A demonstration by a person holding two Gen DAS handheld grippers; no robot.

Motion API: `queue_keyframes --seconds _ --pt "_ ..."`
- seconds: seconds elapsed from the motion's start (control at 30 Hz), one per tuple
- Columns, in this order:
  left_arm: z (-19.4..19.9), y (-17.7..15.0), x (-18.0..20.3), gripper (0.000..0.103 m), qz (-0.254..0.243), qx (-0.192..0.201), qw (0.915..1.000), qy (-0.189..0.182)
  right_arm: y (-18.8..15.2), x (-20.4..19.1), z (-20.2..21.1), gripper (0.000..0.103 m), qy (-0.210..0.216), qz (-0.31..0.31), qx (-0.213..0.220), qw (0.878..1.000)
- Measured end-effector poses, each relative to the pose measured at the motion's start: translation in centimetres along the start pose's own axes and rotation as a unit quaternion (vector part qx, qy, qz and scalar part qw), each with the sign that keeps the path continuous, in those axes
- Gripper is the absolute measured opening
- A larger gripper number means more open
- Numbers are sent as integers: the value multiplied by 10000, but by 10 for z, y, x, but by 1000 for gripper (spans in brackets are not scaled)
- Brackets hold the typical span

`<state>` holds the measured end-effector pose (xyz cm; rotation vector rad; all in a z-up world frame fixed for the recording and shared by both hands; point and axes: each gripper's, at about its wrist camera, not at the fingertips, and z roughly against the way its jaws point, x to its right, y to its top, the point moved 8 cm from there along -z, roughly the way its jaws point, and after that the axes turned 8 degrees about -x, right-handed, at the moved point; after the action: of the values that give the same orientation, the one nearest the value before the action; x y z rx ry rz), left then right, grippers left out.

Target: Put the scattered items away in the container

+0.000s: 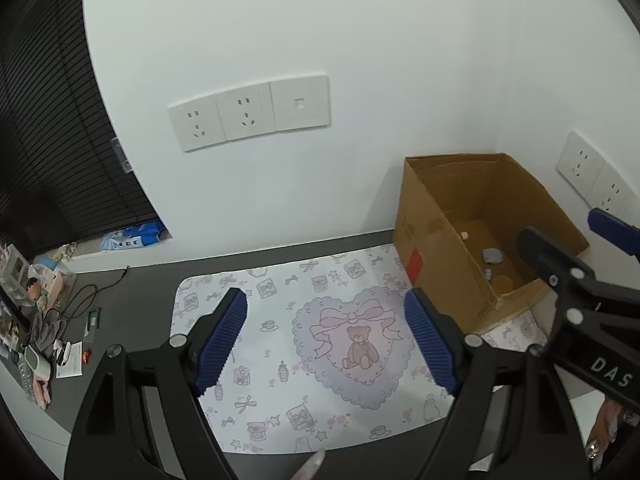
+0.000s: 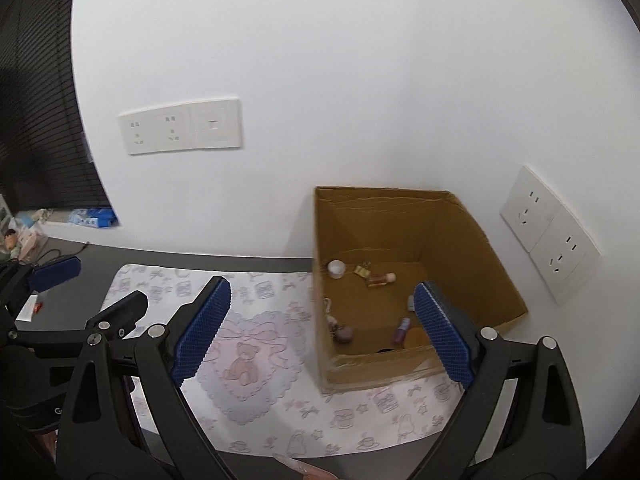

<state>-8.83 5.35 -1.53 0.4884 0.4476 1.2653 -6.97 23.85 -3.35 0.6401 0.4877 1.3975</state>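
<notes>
While both grippers hang above the patterned mat (image 1: 280, 364), the cardboard box (image 2: 472, 240) sits at the mat's far right corner against the wall, nearer the right gripper (image 2: 324, 334). Small items already lie inside: a white cap (image 2: 336, 268), a small bottle (image 2: 382, 279). Right gripper: jaws spread wide, holding nothing. Left gripper (image 1: 326, 338): likewise spread, touching nothing. A pale item (image 2: 302, 467) shows at the mat's near edge, possibly remaining.

Home desk corner, likely bedroom or study. Evidence: dark grey tabletop (image 1: 132, 312) against plain white wall (image 1: 320, 20); white socket plates (image 1: 248, 114); black slatted window blind (image 1: 48, 140); pastel teddy-bear-print desk mat (image 1: 320, 360); personal clutter and small figurines (image 1: 36, 292) at left edge.
</notes>
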Motion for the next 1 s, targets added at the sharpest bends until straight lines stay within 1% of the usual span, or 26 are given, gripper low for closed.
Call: queue_keyframes --seconds 0.2,0.27,0.4,0.47,0.53,0.73,1.0 --pt "20 -5 -18 80 188 133 9997 113 5 -17 23 95 -2 145 124 9998" --pt "25 -4 -23 80 241 202 9994 148 7 -19 30 95 -25 166 184 9997" --pt "31 -3 -27 80 316 281 9991 101 10 -17 42 95 -101 165 282 9994" --pt "32 -2 -25 80 297 311 9990 85 10 -14 44 95 -152 152 300 9993" --pt "32 -2 -19 80 254 320 9992 -28 10 -11 45 95 -174 128 296 9993" --pt "30 -1 -2 80 103 261 9995 -176 6 0 47 95 -302 100 260 9992" --pt "32 0 15 80 105 256 9991 -323 -2 20 51 95 -492 121 171 9986"
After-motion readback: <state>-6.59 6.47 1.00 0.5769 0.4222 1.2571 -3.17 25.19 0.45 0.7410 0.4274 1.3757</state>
